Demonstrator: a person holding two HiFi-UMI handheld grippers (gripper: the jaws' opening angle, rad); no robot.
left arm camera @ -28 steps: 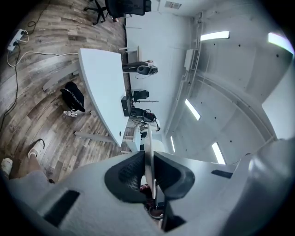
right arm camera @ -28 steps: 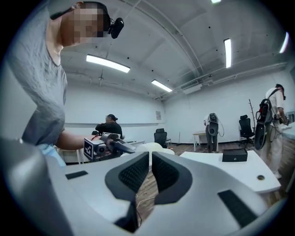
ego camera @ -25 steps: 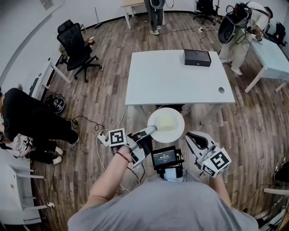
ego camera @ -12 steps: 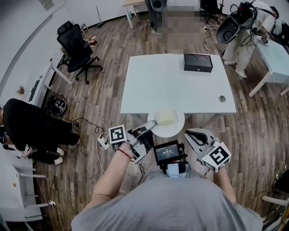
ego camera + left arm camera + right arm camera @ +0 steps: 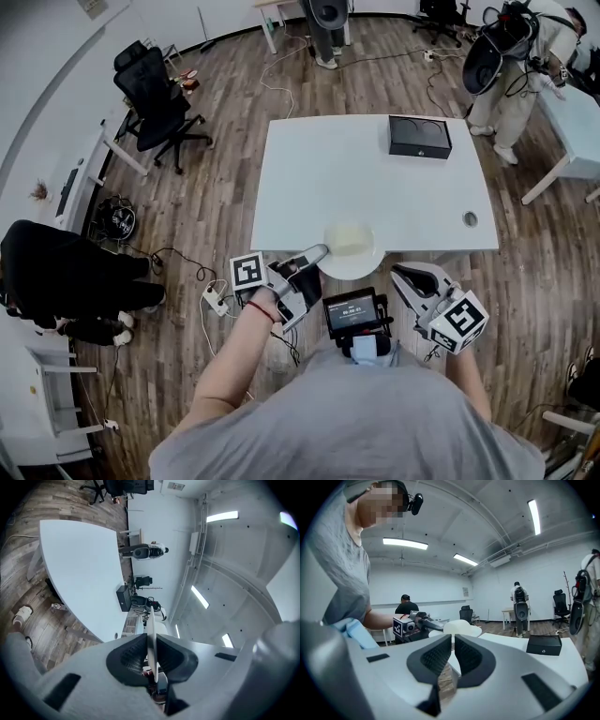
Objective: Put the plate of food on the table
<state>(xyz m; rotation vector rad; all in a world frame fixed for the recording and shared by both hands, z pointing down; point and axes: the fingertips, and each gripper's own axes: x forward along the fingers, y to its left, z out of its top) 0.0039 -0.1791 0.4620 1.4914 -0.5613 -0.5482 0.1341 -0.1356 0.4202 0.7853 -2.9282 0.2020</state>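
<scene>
White round plate [image 5: 362, 265], pale yellow food block [image 5: 349, 240] on top, level, overlapping white table [image 5: 328, 169] near edge.

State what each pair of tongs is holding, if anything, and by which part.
Left tongs clamp the plate by its left rim, with the edge pinched between the jaws. Right tongs hold nothing; their jaws are nearly together.

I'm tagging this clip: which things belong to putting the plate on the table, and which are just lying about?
In the job: plate, food on it, white table, left hand-held gripper shut on the plate's rim.
Lying about: black box, office chair, side table.
</scene>
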